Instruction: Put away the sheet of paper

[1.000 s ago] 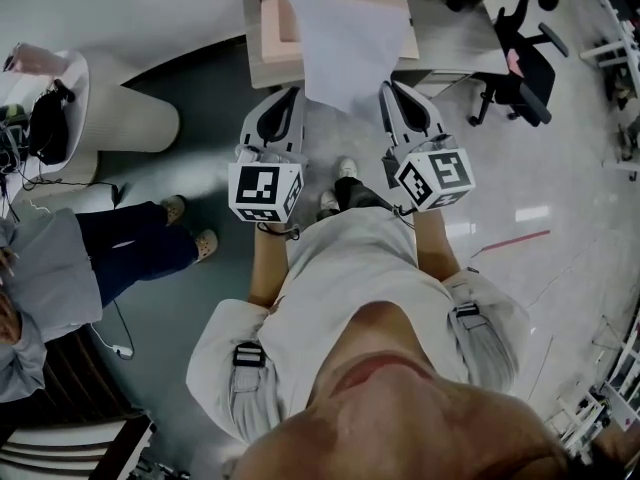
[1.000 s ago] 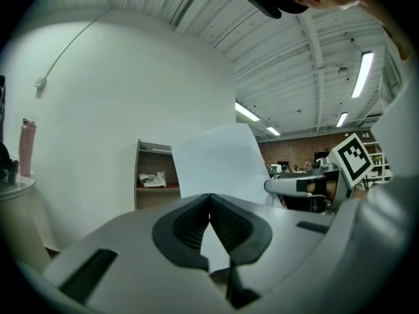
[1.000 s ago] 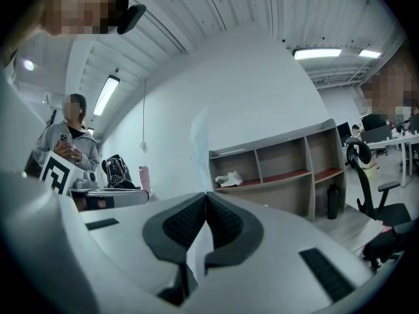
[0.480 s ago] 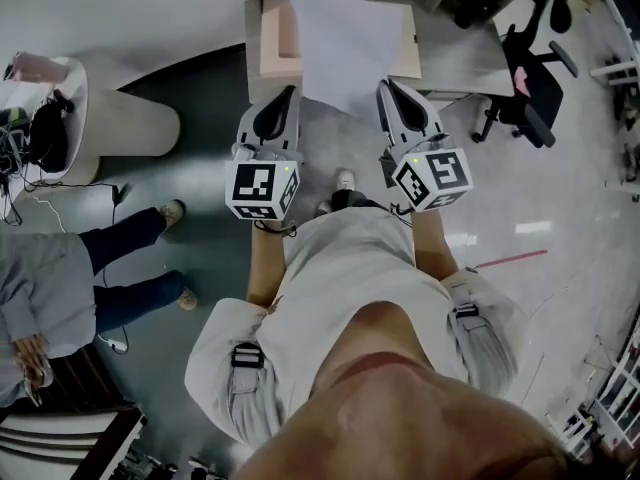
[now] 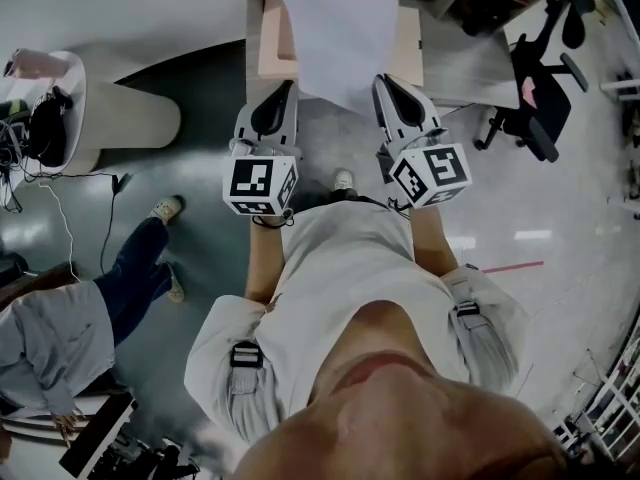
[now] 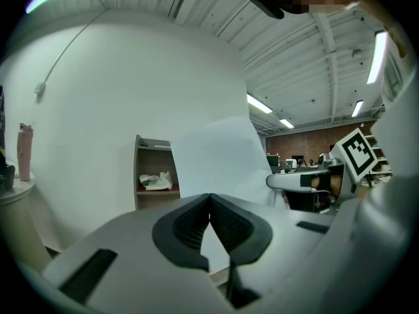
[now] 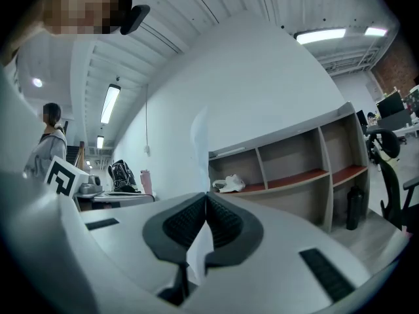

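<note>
Both claws are clamping the paper point(image 5: 340, 38), one near corner each.

- Left claw point(image 6: 209, 196): the pad tips are meeting on the sheet's edge. White paper is showing through the gap below them.
- Right claw point(image 7: 207, 196): same grip, with the pads pressing together on the sheet. The sheet is running edge-on straight ahead in the right gripper view.

In the head view the two claws are pointing away from the person, side by side. The paper is spanning between them and reaching forward in the air. In that view it is overlapping the top of a shelf unit point(image 5: 272, 38). I can't tell whether it is touching the unit.

The shelf unit is standing against a white wall, with its open compartments facing the claws. A crumpled white wad point(image 6: 156, 181) is lying on a shelf in the left-end compartment.

A chair point(image 5: 540, 88) is standing to the right of the unit. At left, a round bench point(image 5: 140, 118) is carrying a dark bag point(image 5: 48, 123) and a pink bottle point(image 6: 25, 150).

A second person point(image 5: 70, 338) is standing at lower left, well apart from the claws.
</note>
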{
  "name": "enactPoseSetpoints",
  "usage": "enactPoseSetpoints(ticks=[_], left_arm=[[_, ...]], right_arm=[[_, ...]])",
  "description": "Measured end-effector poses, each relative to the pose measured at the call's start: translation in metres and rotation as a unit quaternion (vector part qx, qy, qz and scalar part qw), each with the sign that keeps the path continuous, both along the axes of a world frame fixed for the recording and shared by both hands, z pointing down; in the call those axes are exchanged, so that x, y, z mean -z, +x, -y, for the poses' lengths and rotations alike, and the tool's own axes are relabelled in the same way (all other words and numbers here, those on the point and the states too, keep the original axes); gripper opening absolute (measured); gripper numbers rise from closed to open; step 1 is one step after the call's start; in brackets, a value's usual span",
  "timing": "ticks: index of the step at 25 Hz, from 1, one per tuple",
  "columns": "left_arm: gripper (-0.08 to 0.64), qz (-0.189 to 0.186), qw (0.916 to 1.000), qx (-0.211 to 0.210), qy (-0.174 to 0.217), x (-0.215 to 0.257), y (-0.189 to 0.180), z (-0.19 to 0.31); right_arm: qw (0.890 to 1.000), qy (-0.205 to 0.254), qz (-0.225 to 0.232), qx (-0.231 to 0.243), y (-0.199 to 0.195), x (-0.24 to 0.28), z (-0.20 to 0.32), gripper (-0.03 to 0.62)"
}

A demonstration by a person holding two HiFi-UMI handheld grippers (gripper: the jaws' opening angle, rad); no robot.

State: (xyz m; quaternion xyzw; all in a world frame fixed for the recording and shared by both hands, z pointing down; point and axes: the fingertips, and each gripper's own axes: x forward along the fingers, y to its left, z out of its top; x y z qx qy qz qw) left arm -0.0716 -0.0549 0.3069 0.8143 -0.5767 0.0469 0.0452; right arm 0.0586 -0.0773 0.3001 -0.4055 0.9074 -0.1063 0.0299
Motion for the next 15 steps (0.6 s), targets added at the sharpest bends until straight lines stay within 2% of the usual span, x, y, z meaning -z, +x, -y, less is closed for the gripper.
enactPoseSetpoints(ticks=[8,15], left_arm=[[0.021,0.01,0.9999,-0.002,-0.003,-0.001,0.003,0.02],[0.021,0.005,1.0,-0.006,0.0,-0.008,-0.008,0.042]], right_arm=[[1.0,-0.003,0.005,0.007,-0.004,-0.002,0.023,0.02],[1.0,-0.003,-0.002,0.003,-0.015,-0.007,0.042,0.02]])
